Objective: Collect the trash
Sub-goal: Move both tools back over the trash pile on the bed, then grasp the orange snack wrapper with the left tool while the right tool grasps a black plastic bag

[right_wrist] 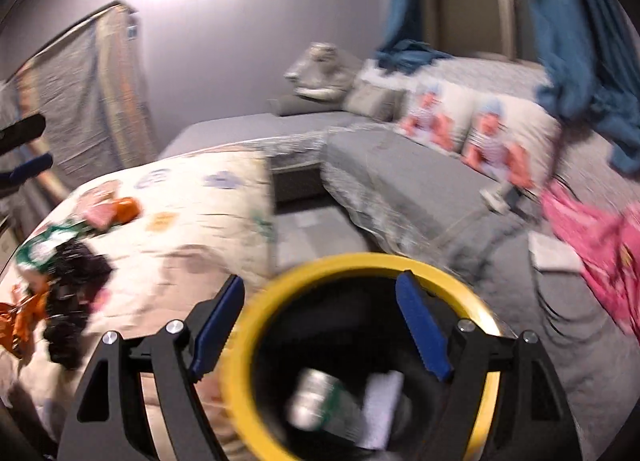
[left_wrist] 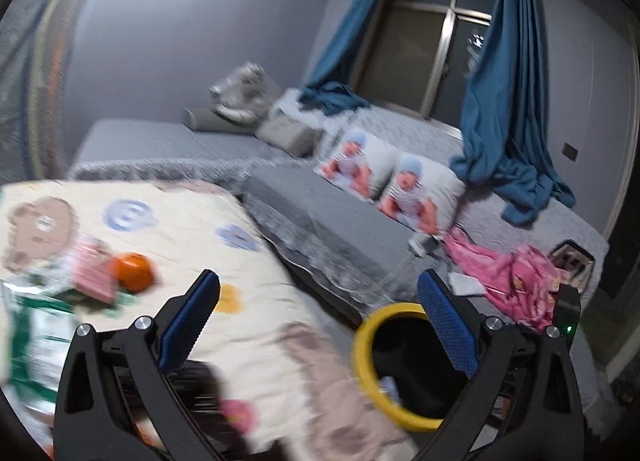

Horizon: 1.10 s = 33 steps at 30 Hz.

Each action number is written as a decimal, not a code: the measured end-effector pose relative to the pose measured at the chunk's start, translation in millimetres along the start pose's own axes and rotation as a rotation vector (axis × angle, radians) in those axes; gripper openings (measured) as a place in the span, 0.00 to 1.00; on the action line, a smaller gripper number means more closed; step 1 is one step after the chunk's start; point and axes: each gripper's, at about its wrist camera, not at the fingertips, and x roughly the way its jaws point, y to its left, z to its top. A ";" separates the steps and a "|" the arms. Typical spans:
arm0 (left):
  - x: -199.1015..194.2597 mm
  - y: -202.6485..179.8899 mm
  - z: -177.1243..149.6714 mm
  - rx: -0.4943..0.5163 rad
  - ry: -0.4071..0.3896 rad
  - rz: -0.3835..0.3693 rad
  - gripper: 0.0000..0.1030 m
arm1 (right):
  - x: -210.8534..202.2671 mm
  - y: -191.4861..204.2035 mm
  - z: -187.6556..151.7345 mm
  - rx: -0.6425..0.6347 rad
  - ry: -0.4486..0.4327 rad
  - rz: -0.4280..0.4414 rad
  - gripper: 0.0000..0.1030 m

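A yellow-rimmed black trash bin [right_wrist: 360,361] stands on the floor beside the bed; it also shows in the left wrist view [left_wrist: 404,365]. A green-and-silver can [right_wrist: 320,401] and white paper [right_wrist: 384,405] lie inside it. My right gripper [right_wrist: 324,325] is open and empty, right above the bin's mouth. My left gripper [left_wrist: 320,321] is open and empty, over the cream quilt's edge, left of the bin. On the quilt lie an orange fruit [left_wrist: 134,271], a pink packet [left_wrist: 94,275], a green-white wrapper [left_wrist: 36,325], a black item [right_wrist: 76,301] and an orange wrapper [right_wrist: 18,321].
A cream cartoon quilt [left_wrist: 180,229] covers the near bed. Grey mattresses [left_wrist: 312,221] lie behind with two baby-print pillows [left_wrist: 420,197], pink cloth [left_wrist: 508,277], white paper [left_wrist: 464,283] and a small can [left_wrist: 422,243]. Blue curtains [left_wrist: 508,101] flank a window. Both views are motion-blurred.
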 end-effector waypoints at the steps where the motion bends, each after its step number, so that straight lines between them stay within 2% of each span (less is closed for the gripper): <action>1: -15.6 12.5 0.9 0.013 -0.022 0.044 0.92 | 2.6 10.3 3.0 -0.018 -0.001 0.024 0.73; 4: -55.9 48.7 -0.8 0.037 -0.066 0.186 0.92 | 11.8 46.0 11.7 -0.075 -0.001 0.108 0.73; 8: -104.6 98.7 -12.4 0.018 -0.063 0.378 0.92 | 24.6 88.4 17.3 -0.142 0.004 0.201 0.73; 9: -115.6 109.5 -17.6 0.001 -0.055 0.415 0.92 | 26.4 95.0 17.9 -0.151 0.006 0.217 0.73; 12: -144.1 132.3 -35.4 -0.053 -0.033 0.465 0.92 | 30.3 121.1 19.2 -0.186 0.012 0.282 0.73; 17: -171.4 124.1 -71.1 -0.098 0.033 0.444 0.92 | 26.0 146.2 15.9 -0.247 0.013 0.341 0.73; 24: -154.8 86.1 -119.7 -0.109 0.183 0.379 0.92 | 39.0 171.5 13.0 -0.299 0.073 0.441 0.73; 27: -147.4 80.5 -127.2 -0.114 0.216 0.355 0.92 | 42.9 187.6 16.2 -0.339 0.082 0.492 0.73; 30: -136.1 81.8 -132.1 -0.129 0.248 0.366 0.91 | 48.3 204.0 22.5 -0.382 0.084 0.522 0.73; 33: -130.9 86.3 -135.3 -0.154 0.255 0.368 0.91 | 54.4 215.7 26.0 -0.437 0.078 0.516 0.73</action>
